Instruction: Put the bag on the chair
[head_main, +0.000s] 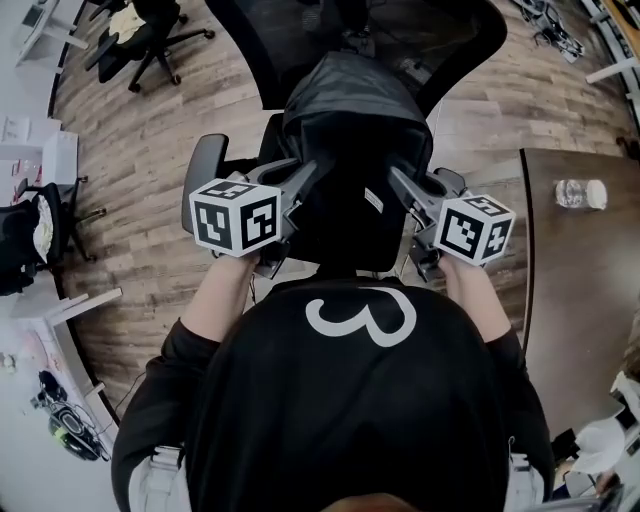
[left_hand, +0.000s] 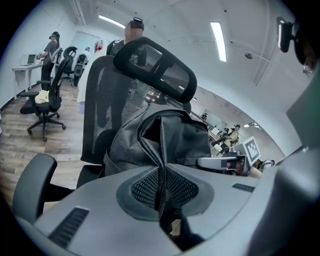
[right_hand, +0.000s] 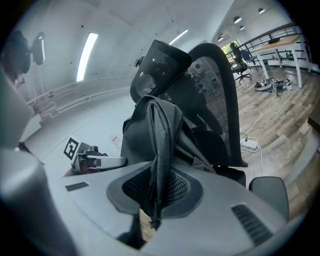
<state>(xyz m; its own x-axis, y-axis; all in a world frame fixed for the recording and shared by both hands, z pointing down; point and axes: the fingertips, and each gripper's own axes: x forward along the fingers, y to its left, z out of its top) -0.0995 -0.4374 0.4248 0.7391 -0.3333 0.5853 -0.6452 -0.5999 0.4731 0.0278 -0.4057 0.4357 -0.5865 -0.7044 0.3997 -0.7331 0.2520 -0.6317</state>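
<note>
A black bag (head_main: 345, 140) hangs between my two grippers, right over the seat of a black mesh office chair (head_main: 460, 40). My left gripper (head_main: 303, 182) is shut on the bag's left edge. In the left gripper view a fold of the bag's seam (left_hand: 161, 150) is pinched between the jaws (left_hand: 161, 187). My right gripper (head_main: 397, 182) is shut on the bag's right edge, where the jaws (right_hand: 159, 187) clamp a strap-like fold (right_hand: 161, 135). The chair's headrest (left_hand: 155, 65) and backrest (right_hand: 215, 110) rise just behind the bag. The seat itself is hidden under the bag.
The chair's armrests (head_main: 205, 165) (head_main: 447, 182) flank the bag. A dark table (head_main: 580, 280) with a water bottle (head_main: 580, 193) stands at the right. Other office chairs (head_main: 140, 40) and people (left_hand: 50, 50) are farther off. A power strip (right_hand: 248, 144) and cables lie on the wood floor.
</note>
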